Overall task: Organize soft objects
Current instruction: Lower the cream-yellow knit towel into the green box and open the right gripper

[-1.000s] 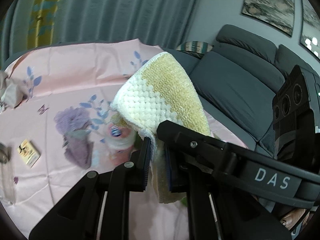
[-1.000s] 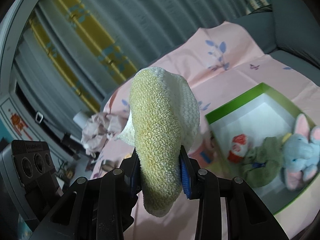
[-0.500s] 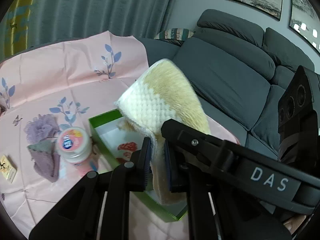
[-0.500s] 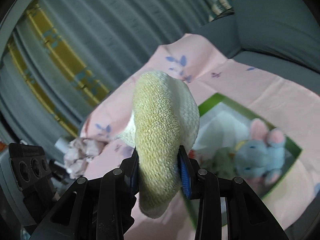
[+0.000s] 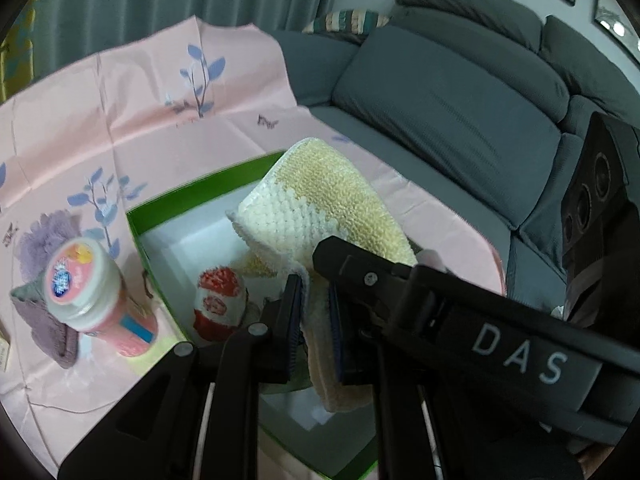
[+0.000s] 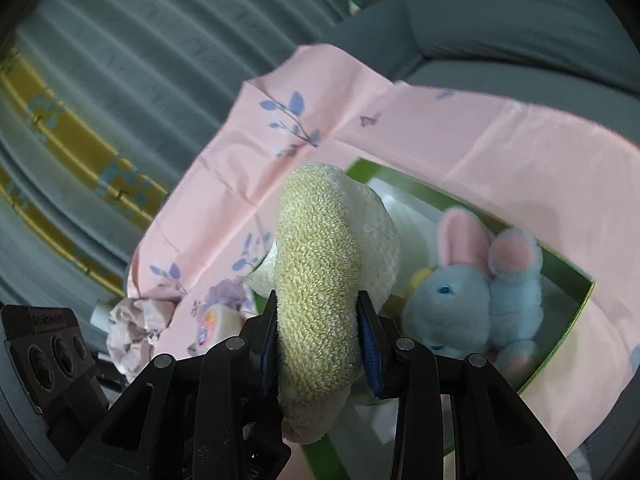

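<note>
A grey sofa (image 5: 460, 92) fills the far right, and a pink floral cloth (image 5: 120, 120) covers the bench in front of it. On the cloth sits a green-rimmed box (image 6: 572, 320), white inside, already holding a blue plush elephant (image 6: 476, 300) and a small red-and-white knitted toy (image 5: 218, 304). Just left of the box stands a pink bottle (image 5: 92, 292), touching a mauve cloth (image 5: 44, 320); a crumpled pinkish wad (image 6: 132, 320) lies further left.

The yellow-and-cream knitted cloth (image 5: 332, 208), folded over, hangs above the box between the two claws. The left claw (image 5: 314, 328) is pinched almost fully shut on a thin edge of it; the right claw (image 6: 318, 336) is clamped on a thicker bunch, its jaws partly apart around the bulk.

The risk is in the release: if one claw lets go before the other, the cloth could swing, drape over the green rim or spill onto the bench. Lowering it could also bury the knitted toy or catch on the elephant's ears.

Both claws point forward and downward toward the box, side by side.
</note>
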Action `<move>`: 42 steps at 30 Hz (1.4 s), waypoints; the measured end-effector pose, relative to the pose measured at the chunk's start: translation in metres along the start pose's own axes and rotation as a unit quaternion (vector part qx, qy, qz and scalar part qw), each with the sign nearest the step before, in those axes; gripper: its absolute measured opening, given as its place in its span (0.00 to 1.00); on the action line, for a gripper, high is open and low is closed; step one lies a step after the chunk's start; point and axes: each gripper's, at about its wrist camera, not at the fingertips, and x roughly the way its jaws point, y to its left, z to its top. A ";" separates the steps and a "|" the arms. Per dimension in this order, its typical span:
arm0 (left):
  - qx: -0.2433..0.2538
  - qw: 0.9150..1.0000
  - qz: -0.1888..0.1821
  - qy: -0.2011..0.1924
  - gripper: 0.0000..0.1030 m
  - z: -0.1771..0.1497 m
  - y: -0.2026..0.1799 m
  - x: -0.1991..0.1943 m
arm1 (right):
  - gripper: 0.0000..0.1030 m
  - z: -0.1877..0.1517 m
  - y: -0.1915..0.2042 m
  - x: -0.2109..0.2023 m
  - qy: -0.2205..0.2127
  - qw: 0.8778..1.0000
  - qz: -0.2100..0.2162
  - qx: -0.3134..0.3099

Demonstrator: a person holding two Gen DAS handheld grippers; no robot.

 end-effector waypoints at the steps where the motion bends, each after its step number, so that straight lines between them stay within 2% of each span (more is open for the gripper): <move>1: -0.003 1.000 -0.001 0.008 0.09 0.000 0.000 0.006 | 0.37 0.001 -0.005 0.004 0.006 1.000 -0.006 0.007; 4: -0.007 1.000 0.001 0.027 0.10 0.000 -0.001 0.017 | 0.37 0.001 -0.015 0.010 0.019 0.999 -0.021 0.025; 9: 0.011 0.999 0.014 0.034 0.10 0.002 -0.008 0.027 | 0.37 0.003 -0.025 0.012 0.024 0.999 -0.023 0.040; 16: -0.005 0.998 0.019 0.063 0.10 0.004 -0.002 0.043 | 0.37 0.004 -0.028 0.017 0.036 0.998 -0.028 0.052; 22: -0.017 0.997 0.022 0.067 0.14 0.002 0.002 0.045 | 0.37 0.003 -0.030 0.020 0.045 0.997 -0.026 0.058; 24: -0.006 0.998 0.030 0.054 0.17 0.002 -0.002 0.038 | 0.37 0.002 -0.030 0.018 0.044 0.997 -0.025 0.057; 26: 0.005 0.998 0.039 0.041 0.26 0.002 -0.005 0.028 | 0.37 0.002 -0.030 0.014 0.036 0.997 -0.024 0.057; 28: 0.003 0.999 0.036 0.036 0.30 0.002 -0.004 0.020 | 0.39 0.002 -0.030 0.011 0.029 0.998 -0.023 0.056; 33: -0.019 0.999 0.021 0.029 0.42 0.000 0.005 -0.006 | 0.65 0.000 -0.025 0.005 0.025 0.998 0.003 0.055; 38: -0.034 0.999 0.009 -0.001 0.66 -0.004 0.015 -0.045 | 0.72 -0.002 -0.014 -0.004 0.009 0.999 -0.011 0.039; 42: -0.051 0.998 0.009 -0.018 0.71 -0.010 0.026 -0.073 | 0.73 -0.005 -0.004 -0.010 0.003 1.000 -0.017 0.023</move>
